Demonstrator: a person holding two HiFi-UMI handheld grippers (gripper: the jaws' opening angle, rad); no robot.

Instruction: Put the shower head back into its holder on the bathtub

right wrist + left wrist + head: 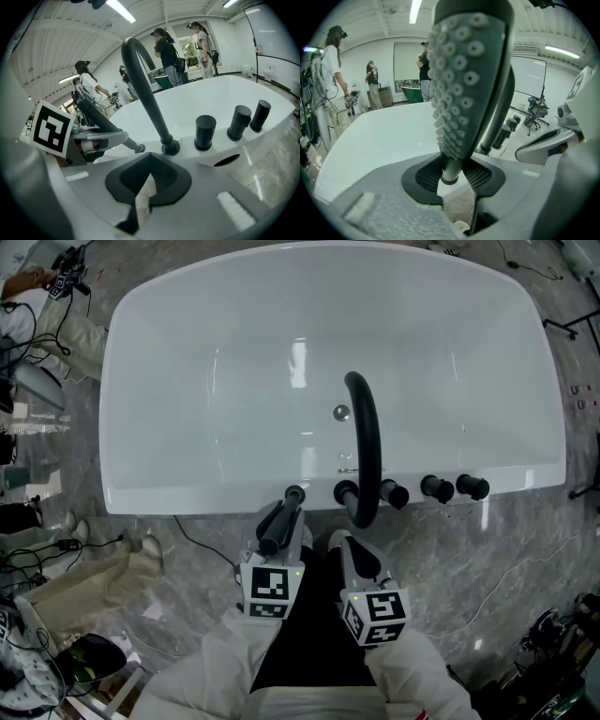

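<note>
The bathtub (169, 381) is a glossy white oval shell with a broad, smooth rim, set on a polished grey floor (506, 559) veined like marble. A matt black faucet (367, 427), bent in a tall round arch, is mounted on the near rim, and three short black cylindrical knobs (437, 488) are lined up to its right.

The shower head (292, 498) is a slim dark wand. It is clamped in the left gripper (281, 538) and held over the near rim, just left of the faucet's base. In the head view only its plain dark back is seen. In the left gripper view its grey face is shown, covered in rows of small rubbery nubs (457, 79), and its round stem (451, 171) is pinched between the black ribbed pads.

The right gripper (349, 545) is held just beside the left one, in front of the faucet. Its jaws are brought together at the tips, and nothing is caught between them.

A dark oval opening (226, 160) in the rim, in front of the knobs, is shown only in the right gripper view. People standing beyond the tub are seen only in the two gripper views.

Both grippers are pointed forward and downward at the rim, with the marker cubes turned up to the head camera and white sleeves (225, 662) behind them.
</note>
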